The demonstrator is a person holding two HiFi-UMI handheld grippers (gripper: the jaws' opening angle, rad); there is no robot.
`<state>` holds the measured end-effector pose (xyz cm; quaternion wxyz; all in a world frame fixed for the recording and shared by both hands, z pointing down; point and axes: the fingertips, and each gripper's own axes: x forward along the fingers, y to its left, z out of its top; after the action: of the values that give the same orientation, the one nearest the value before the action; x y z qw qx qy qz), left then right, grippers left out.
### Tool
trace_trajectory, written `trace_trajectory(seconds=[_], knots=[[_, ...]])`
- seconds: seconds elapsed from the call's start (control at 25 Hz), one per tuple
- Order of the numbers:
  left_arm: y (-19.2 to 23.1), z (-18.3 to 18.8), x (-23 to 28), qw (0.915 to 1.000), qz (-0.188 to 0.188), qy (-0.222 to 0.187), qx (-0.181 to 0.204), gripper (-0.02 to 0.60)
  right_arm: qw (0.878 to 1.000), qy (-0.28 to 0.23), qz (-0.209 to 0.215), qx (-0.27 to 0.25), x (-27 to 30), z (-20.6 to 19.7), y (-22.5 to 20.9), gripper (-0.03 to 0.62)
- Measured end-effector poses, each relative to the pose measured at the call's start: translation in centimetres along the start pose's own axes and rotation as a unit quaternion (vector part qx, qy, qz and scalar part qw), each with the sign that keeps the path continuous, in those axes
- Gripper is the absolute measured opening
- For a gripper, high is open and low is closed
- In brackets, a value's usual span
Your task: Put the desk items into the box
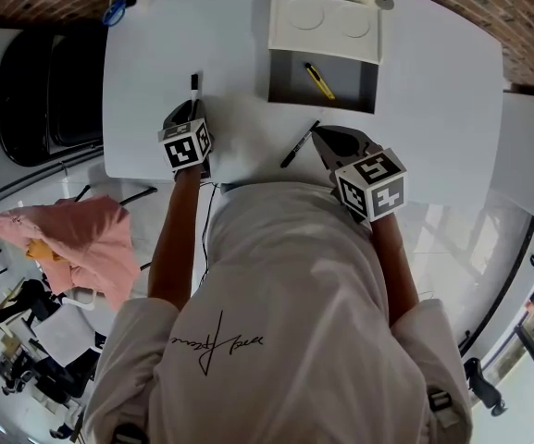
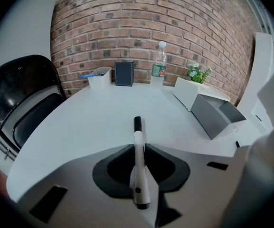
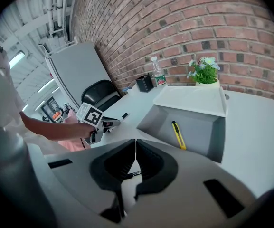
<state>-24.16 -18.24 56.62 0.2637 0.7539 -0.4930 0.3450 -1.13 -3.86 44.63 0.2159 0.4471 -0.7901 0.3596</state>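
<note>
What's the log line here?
left gripper: closed on marker | right gripper: shut, empty | box: holds yellow cutter | pen: on table

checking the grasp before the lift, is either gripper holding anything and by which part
Left gripper is shut on the white marker, by its barrel behind the black cap. Right gripper is shut, empty.

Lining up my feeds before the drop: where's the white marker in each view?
Head view: white marker left of centre, in the left gripper.
Left gripper view: bottom centre, gripped between its jaws.
Right gripper view: left of centre, left of the box.
Shared landmark: gray box, in all three.
</note>
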Motion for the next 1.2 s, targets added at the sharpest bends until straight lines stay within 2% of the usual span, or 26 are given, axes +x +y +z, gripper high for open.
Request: trace_trajectory(seconds=[0.32, 0.6, 1.2], knots=[[-0.4, 0.0, -0.2, 0.9999, -0.003, 0.003, -0.009, 0.067, 1.0, -0.005, -0.001, -0.004, -0.3, 0.3, 0.1, 0.028], [-1.6, 0.7, -1.0, 0.9998, -0.014, -0.01, -0.01, 0.067, 1.0, -0.007, 0.003, -0.008, -0.3, 0.2, 0.4, 0.028], [-4.8, 2.3, -3.0, 0.9981, -0.052, -0.032, 0.0, 0.067, 1.0, -0.02, 0.009, -0.017, -0.6, 0.6, 0.9, 0.028]])
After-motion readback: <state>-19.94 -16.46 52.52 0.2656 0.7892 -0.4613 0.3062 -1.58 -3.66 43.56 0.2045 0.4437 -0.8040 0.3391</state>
